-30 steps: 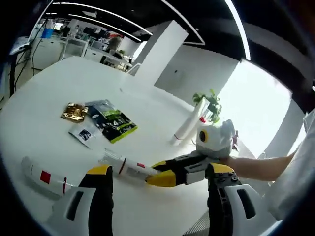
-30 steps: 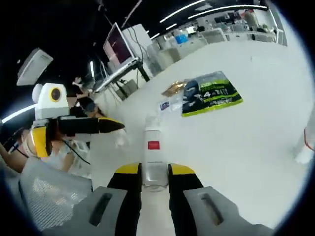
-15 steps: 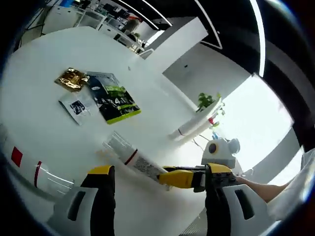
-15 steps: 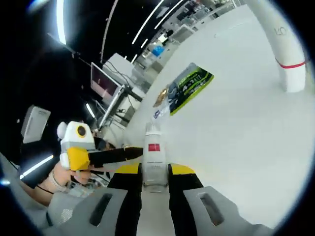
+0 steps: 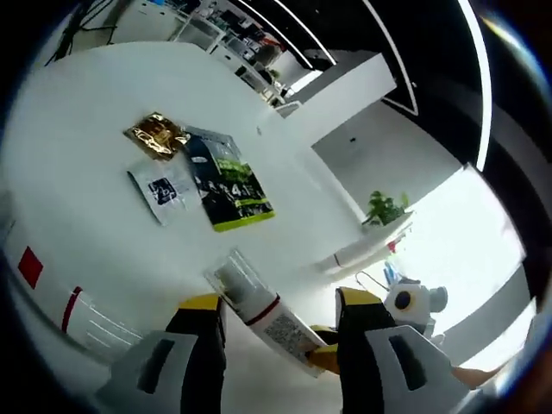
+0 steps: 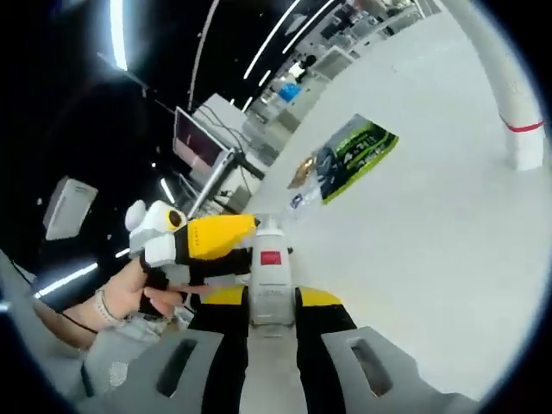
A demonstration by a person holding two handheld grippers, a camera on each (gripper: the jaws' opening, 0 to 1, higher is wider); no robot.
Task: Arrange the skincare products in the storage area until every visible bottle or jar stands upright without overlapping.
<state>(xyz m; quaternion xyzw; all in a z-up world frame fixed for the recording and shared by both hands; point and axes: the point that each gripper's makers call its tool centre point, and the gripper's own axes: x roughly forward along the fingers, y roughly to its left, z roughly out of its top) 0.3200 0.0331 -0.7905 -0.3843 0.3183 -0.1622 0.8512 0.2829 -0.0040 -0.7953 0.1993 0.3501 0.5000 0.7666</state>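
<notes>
In the left gripper view, going from the left edge, we see a white tube (image 5: 52, 297) with a red square and a red band lying flat on the white table (image 5: 78, 129). Farther up lie a gold sachet (image 5: 155, 135), a small pale sachet (image 5: 164, 190) and a dark green packet (image 5: 228, 177), all flat and overlapping at their edges. Between our left gripper (image 5: 278, 312) jaws, which stand fairly wide with daylight on both sides, sits the bottle (image 5: 259, 306), tilted, clear cap toward the packets. The yellow tip of the other gripper (image 5: 323, 358) touches its lower end. Beyond that, another white tube with a red band (image 5: 362, 252) lies near the plant (image 5: 385, 207).

In the right gripper view, a hand (image 6: 129, 297) at the left carries the left gripper (image 6: 203, 241), whose yellow jaw reaches just beside the bottle (image 6: 270, 280). Our right gripper (image 6: 272, 304) is clamped on that bottle near its base, the cap pointing away. To the right, the green packet (image 6: 354, 155) lies on the table, and at the far right a white tube (image 6: 509, 86) runs along the edge.

We judge the step to be standing this bottle up. We should keep the right grip firm and low, swing the base down squarely onto a bare patch well apart from the tubes and sachets, and let the left jaws close around the upper body only to steady it. We should release only once it sits flat, since a tall narrow bottle will likely topple if let go while leaning.
</notes>
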